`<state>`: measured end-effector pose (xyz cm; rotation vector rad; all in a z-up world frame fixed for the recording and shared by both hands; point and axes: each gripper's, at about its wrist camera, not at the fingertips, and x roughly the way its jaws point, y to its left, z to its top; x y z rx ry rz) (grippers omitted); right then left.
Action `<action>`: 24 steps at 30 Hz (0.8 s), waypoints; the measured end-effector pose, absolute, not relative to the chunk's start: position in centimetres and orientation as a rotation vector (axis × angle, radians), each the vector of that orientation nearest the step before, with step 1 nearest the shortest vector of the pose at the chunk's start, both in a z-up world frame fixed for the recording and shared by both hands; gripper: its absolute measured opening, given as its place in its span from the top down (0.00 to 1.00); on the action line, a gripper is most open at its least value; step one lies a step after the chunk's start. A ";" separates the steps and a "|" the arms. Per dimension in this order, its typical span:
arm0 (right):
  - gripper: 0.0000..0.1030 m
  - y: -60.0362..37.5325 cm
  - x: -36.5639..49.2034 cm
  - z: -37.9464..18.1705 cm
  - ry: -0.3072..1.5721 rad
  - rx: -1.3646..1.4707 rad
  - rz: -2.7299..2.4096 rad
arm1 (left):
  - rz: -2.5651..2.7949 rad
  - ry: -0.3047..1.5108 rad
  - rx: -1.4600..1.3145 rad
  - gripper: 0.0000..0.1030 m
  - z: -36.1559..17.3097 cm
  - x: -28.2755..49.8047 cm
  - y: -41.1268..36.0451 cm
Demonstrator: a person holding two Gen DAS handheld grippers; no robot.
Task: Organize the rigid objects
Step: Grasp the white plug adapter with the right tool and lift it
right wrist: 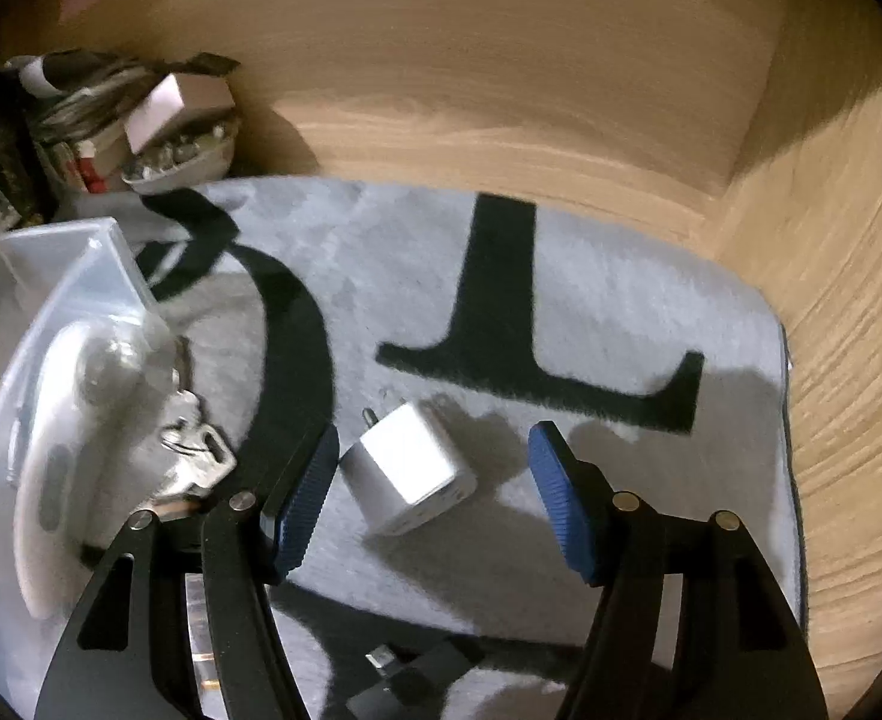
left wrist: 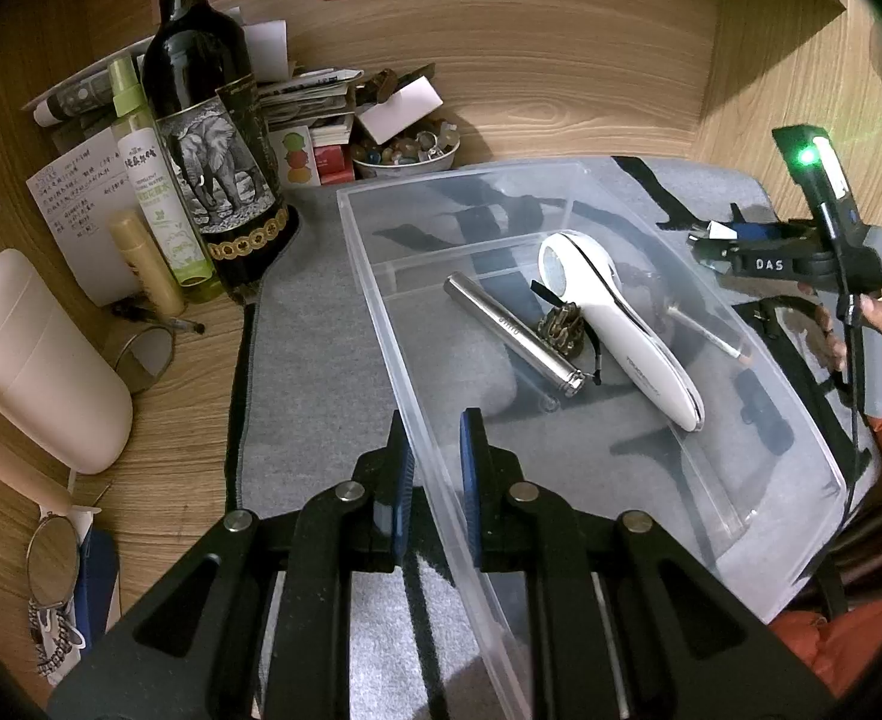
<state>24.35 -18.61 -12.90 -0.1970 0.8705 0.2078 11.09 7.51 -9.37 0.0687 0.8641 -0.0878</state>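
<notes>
A clear plastic bin (left wrist: 381,324) stands on a grey mat. It holds a white handheld device (left wrist: 621,324), a silver metal tube (left wrist: 513,336) and a small bronze trinket (left wrist: 561,327). My left gripper (left wrist: 435,450) straddles the bin's near wall, its jaws a narrow gap apart around the wall. My right gripper (right wrist: 435,480) is open, low over the mat, with a white charger cube (right wrist: 408,474) between its fingers. The bin (right wrist: 51,276) lies left of it, with keys (right wrist: 192,450) beside it. The right gripper also shows in the left wrist view (left wrist: 711,252).
A wine bottle (left wrist: 207,138), a spray bottle (left wrist: 153,180), a beige tube (left wrist: 147,264), a bowl of stones (left wrist: 405,153) and papers crowd the back left. A pink jug (left wrist: 39,372) and a mirror (left wrist: 51,558) lie left. A dark plug (right wrist: 405,672) lies near me. Wooden walls surround the desk.
</notes>
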 end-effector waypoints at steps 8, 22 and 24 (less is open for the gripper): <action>0.57 -18.5 23.6 -12.7 0.862 -0.197 0.243 | -0.087 0.865 0.070 0.87 -9.4 11.1 7.5; 0.57 -12.9 18.0 -5.6 0.639 -0.237 0.433 | -0.087 0.865 0.070 0.87 -9.4 11.0 7.5; 0.57 -12.0 17.2 -4.9 0.614 -0.239 0.466 | -0.087 0.864 0.070 0.87 -9.4 11.0 7.5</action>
